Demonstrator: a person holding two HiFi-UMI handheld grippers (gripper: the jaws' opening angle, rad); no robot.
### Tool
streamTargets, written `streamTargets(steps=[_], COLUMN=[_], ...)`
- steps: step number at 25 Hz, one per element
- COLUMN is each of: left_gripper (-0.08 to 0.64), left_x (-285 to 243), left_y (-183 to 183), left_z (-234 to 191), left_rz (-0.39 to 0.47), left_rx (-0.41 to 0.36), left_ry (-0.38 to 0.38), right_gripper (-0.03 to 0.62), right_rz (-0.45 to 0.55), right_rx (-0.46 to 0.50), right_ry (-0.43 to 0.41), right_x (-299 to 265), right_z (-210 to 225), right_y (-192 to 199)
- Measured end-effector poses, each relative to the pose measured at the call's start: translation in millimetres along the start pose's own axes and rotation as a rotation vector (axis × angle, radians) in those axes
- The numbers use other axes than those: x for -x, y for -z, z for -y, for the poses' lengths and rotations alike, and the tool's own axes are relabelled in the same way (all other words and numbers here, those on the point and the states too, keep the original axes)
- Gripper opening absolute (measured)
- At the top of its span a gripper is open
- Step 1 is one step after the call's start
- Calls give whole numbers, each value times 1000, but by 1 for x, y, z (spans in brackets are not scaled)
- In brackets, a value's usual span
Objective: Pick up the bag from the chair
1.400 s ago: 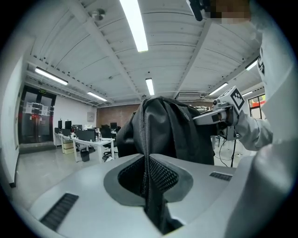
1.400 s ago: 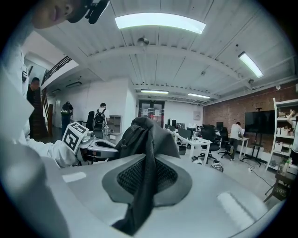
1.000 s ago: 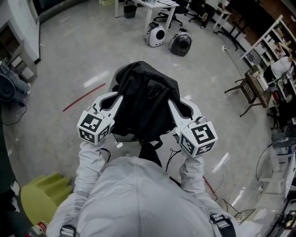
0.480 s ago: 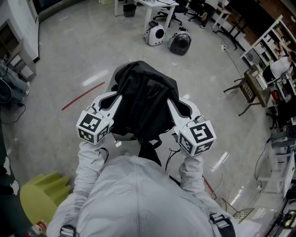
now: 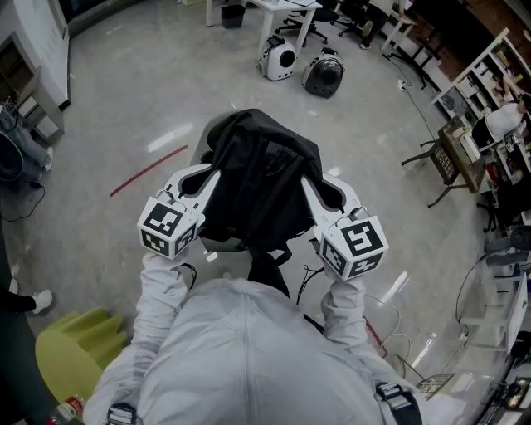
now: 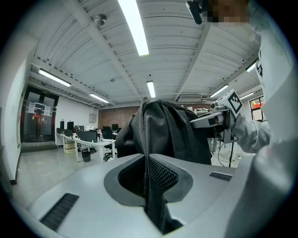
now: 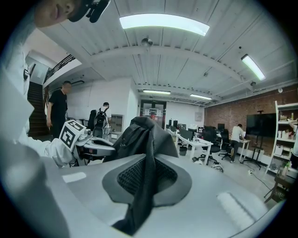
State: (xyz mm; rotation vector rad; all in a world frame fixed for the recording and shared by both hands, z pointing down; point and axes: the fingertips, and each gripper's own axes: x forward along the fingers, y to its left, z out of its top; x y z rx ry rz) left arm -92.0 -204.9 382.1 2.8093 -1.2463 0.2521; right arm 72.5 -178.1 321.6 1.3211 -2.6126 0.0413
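Note:
A black backpack [image 5: 259, 178] hangs in the air in front of the person, held up between both grippers. My left gripper [image 5: 209, 178] is shut on the bag's left shoulder strap [image 6: 150, 186], which is pinched between the jaws and runs up to the bag body [image 6: 163, 132]. My right gripper [image 5: 309, 187] is shut on the right strap [image 7: 142, 195], with the bag [image 7: 139, 137] rising beyond it. A pale chair seat [image 5: 224, 243] shows partly under the bag; most of the chair is hidden.
Two pet-carrier backpacks [image 5: 303, 68] stand on the floor ahead by a white desk [image 5: 274, 10]. A red line [image 5: 149, 170] marks the floor at left. A green object [image 5: 70, 353] sits at lower left. Shelves and a folding stand [image 5: 448, 162] are at right. People stand at the left in the right gripper view.
The bag and both grippers have hardly moved. A shoe has come into view at the left edge of the head view.

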Motion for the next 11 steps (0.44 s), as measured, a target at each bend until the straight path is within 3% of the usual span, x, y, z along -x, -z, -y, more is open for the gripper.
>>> streamTargets(steps=[11], left_gripper=[32], left_x=[-4], left_y=[11], left_z=[-8], left_rz=[-15], left_rx=[18], left_ry=[-6], right_gripper=[38], right_rz=[-16], right_rx=[-6], right_ry=[-13], right_x=[-13], right_z=[2], right_y=[8])
